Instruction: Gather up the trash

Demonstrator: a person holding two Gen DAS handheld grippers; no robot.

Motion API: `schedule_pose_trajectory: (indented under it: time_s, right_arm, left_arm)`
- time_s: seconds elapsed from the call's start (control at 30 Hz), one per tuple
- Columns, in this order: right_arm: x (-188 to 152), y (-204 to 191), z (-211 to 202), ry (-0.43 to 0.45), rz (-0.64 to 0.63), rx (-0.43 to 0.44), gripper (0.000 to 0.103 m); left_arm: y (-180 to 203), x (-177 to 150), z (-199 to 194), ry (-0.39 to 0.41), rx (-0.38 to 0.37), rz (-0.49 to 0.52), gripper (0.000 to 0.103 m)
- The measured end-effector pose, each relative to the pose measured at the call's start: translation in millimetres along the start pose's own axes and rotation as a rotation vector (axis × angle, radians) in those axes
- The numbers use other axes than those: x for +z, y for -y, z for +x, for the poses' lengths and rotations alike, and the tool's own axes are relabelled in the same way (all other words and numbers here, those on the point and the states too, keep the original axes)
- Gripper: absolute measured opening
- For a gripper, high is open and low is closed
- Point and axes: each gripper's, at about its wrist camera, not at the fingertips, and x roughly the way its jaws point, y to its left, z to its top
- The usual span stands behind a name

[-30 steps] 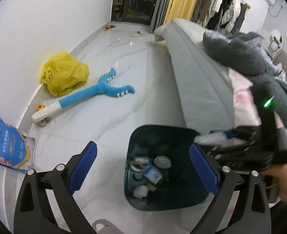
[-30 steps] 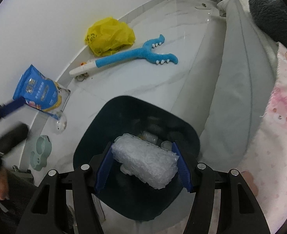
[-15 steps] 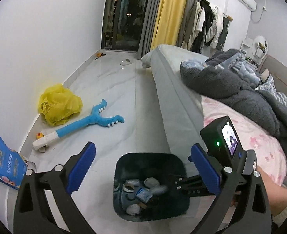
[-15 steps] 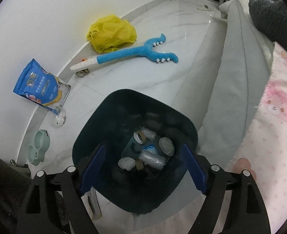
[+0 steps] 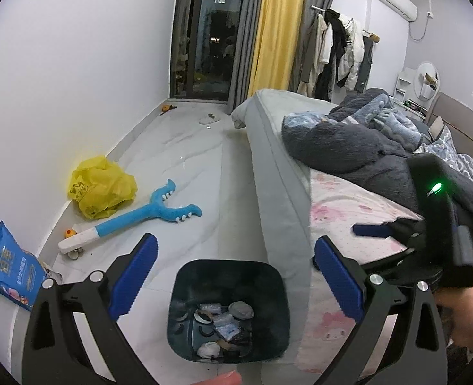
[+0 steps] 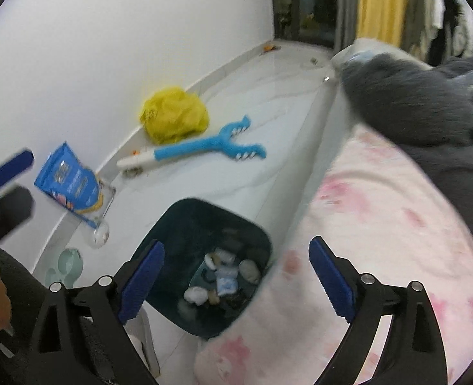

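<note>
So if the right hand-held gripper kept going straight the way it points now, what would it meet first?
Probably the pink bedsheet at the bed's edge: the right hand-held gripper is open, aimed between the bin and the mattress. Depth is unclear and the view blurred.

bin [image 5: 178, 292]: dark glossy plastic | floor [image 5: 185, 166]: polished marble-look tile | blanket [image 5: 348, 141]: fuzzy fleece

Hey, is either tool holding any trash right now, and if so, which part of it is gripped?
Nothing is held. The left tool and the right tool are both open and empty above the trash bin.
</note>
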Motion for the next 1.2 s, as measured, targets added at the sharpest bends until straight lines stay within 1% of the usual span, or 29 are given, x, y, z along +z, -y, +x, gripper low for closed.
schedule_pose_trajectory:
  time_s: [0.2, 0.33, 0.43, 0.5, 0.67, 0.8, 0.93, 1.07, 1.1, 1.2]
  right_arm:
    - [-19, 27, -58, 0.097, 0.013, -0.085, 0.098]
    - [-39, 49, -93, 0.156, 0.039, -0.134, 0.100]
    - [-56, 68, -114, 0.188, 0.057, -0.146, 0.100]
    - [-66, 78, -125, 0.206, 0.067, -0.153, 0.100]
    - [-99, 97, -159, 0.265, 0.068, -0.177, 0.100]
    - [-124, 109, -180, 0.310, 0.081, -0.161, 0.100]
    - [-145, 124, -192, 0.316, 0.133, -0.173, 0.100]
    - [-156, 132, -206, 0.327, 0.150, -0.228, 0.100]
    - [-159, 133, -210, 0.344, 0.149, -0.228, 0.100]
    - [-168, 143, -215, 0.366, 0.201, -0.192, 0.100]
  left_arm:
    - [23, -10, -11, 0.031, 0.038, 0.034, 0.100]
    - [32, -16, -10, 0.022, 0.061, 0.036, 0.100]
    - [43, -15, -12, 0.031, 0.065, 0.053, 0.100]
    - [51, -14, -16, 0.052, 0.056, 0.066, 0.100]
    - [72, -16, -22, 0.074, 0.008, 0.081, 0.100]
    - [87, -18, -25, 0.092, -0.013, 0.086, 0.100]
    - [101, -19, -24, 0.114, -0.021, 0.095, 0.100]
    - [112, -23, -16, 0.107, -0.031, 0.099, 0.100]
    - [115, -24, -13, 0.104, -0.031, 0.103, 0.100]
    - [122, -27, -8, 0.096, -0.031, 0.112, 0.100]
